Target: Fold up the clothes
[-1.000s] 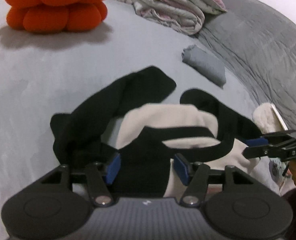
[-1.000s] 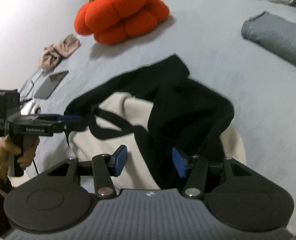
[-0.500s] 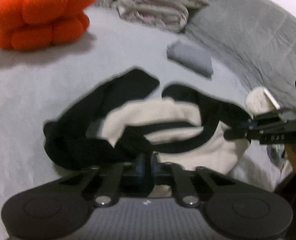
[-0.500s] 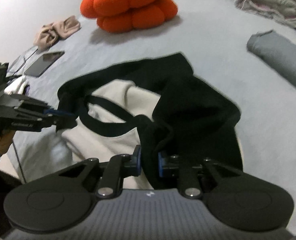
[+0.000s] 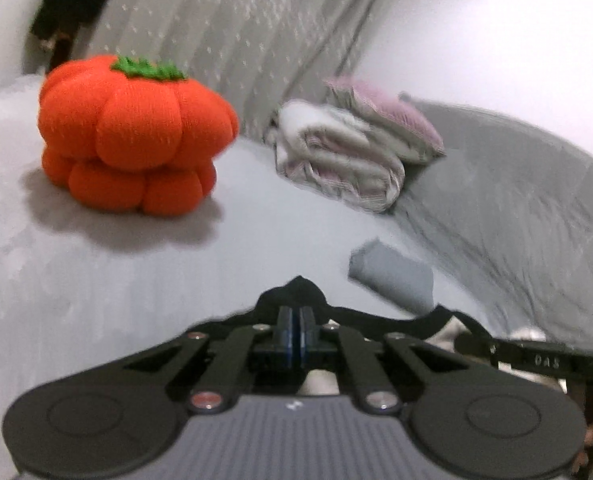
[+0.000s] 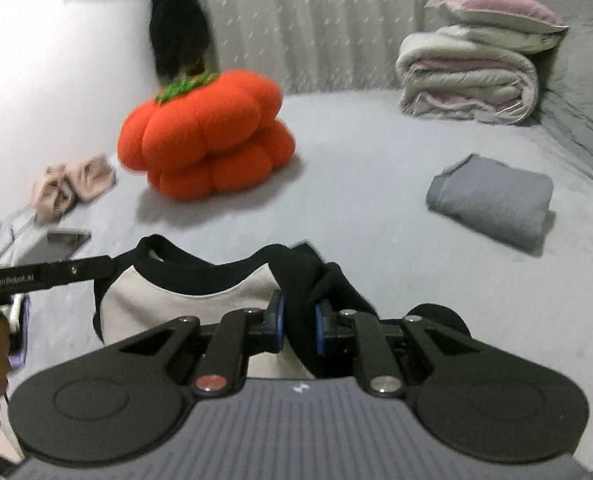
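A cream shirt with black collar and sleeves (image 6: 176, 304) hangs lifted off the grey bed (image 6: 356, 168), stretched between both grippers. My left gripper (image 5: 295, 316) is shut on a black edge of the shirt (image 5: 298, 290), which pokes up past the fingertips. In the right wrist view the left gripper (image 6: 104, 266) comes in from the left and holds the shirt by the collar's end. My right gripper (image 6: 298, 314) is shut on a thick fold of black fabric at the other shoulder. In the left wrist view the right gripper (image 5: 472, 346) shows at the right edge. The shirt's lower part is hidden behind the grippers.
An orange pumpkin cushion (image 6: 208, 136) sits mid-bed. A folded grey garment (image 6: 492, 200) lies to the right, and a rolled blanket with a pink pillow (image 6: 468, 68) is at the back. A beige cloth (image 6: 72, 186) and a phone (image 6: 56, 242) lie at the left edge.
Both grippers went from open around the shirt to shut on it, then rose and tilted up. The shirt came up off the bed with them.
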The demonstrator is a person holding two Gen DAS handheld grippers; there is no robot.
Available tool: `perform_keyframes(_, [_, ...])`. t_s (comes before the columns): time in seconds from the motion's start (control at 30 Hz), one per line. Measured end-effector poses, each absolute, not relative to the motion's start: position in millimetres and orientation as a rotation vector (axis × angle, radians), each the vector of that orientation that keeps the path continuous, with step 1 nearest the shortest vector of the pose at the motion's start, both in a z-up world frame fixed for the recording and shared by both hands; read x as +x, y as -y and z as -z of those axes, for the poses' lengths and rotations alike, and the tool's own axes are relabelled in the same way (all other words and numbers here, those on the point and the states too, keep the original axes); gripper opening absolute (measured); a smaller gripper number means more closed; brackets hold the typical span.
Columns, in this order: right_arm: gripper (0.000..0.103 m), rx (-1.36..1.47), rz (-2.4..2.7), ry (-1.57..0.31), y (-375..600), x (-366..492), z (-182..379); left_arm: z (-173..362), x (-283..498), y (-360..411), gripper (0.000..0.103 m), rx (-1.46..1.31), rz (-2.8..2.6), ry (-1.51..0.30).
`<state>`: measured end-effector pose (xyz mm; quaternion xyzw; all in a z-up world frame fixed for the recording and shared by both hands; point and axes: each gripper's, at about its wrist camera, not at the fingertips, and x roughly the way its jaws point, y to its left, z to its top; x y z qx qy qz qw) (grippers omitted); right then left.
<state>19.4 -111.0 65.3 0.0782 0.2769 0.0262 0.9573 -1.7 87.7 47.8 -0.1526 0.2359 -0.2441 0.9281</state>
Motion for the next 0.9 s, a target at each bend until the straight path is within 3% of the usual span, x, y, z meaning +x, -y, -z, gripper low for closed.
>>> perform_keyframes(0.53, [0.016,0.053,0.122,-0.399,108,91,-75,-70,72,-38,0.003,-0.190,0.328,-0.341])
perform_keyframes(0.9, [0.016,0.049,0.128,-0.380,121,159,-52,-52,142,-25,0.001,-0.204,0.258,-0.338])
